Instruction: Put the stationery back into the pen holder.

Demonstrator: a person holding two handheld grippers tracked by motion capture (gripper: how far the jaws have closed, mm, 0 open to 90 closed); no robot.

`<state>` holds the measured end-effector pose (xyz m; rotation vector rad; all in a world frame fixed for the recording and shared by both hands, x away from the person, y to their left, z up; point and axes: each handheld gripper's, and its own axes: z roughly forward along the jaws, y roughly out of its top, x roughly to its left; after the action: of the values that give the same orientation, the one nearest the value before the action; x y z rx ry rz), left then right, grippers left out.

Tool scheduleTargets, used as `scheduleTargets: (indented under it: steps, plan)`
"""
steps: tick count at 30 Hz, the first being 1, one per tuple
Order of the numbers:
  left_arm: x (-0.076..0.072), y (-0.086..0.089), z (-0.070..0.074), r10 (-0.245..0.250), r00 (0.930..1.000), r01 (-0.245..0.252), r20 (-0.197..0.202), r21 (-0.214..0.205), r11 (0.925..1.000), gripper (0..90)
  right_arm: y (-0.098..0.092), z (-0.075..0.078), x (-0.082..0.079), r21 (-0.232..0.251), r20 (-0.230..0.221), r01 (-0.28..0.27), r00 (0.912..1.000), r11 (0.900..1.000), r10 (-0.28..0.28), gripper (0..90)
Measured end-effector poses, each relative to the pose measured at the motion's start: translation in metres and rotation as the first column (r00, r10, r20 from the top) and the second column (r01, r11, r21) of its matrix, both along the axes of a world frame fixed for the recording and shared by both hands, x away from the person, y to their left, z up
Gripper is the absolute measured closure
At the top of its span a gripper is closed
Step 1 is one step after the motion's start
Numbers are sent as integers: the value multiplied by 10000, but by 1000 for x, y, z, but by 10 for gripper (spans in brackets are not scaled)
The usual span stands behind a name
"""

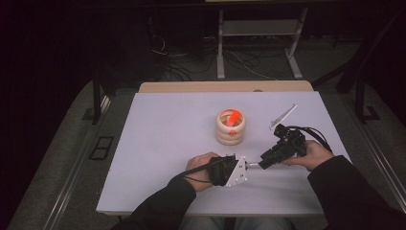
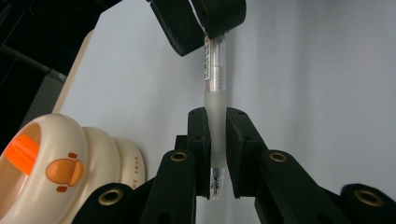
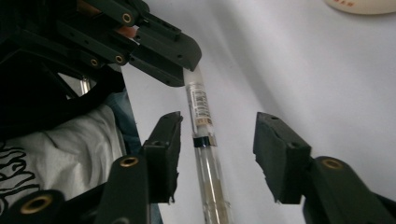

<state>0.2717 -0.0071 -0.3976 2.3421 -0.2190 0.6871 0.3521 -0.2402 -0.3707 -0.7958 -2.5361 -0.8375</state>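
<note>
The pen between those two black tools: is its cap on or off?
Cannot tell. The pen is clamped in the left tool, and its far end runs between the right tool's open jaws; neither tip is visible.

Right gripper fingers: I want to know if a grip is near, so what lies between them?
In the right gripper view, the clear plastic pen lies between the right gripper's black fingers, gaps on both sides; the left gripper clamps its far end.
</note>
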Motion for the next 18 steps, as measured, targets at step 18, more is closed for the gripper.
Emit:
scheduleTargets:
  steps: [18]
  plan:
    - [-4, -3, -2, -455, 9987, 448, 245, 306, 9985, 794, 16, -10, 4, -543, -1070, -807, 9915, 9953, 745, 681]
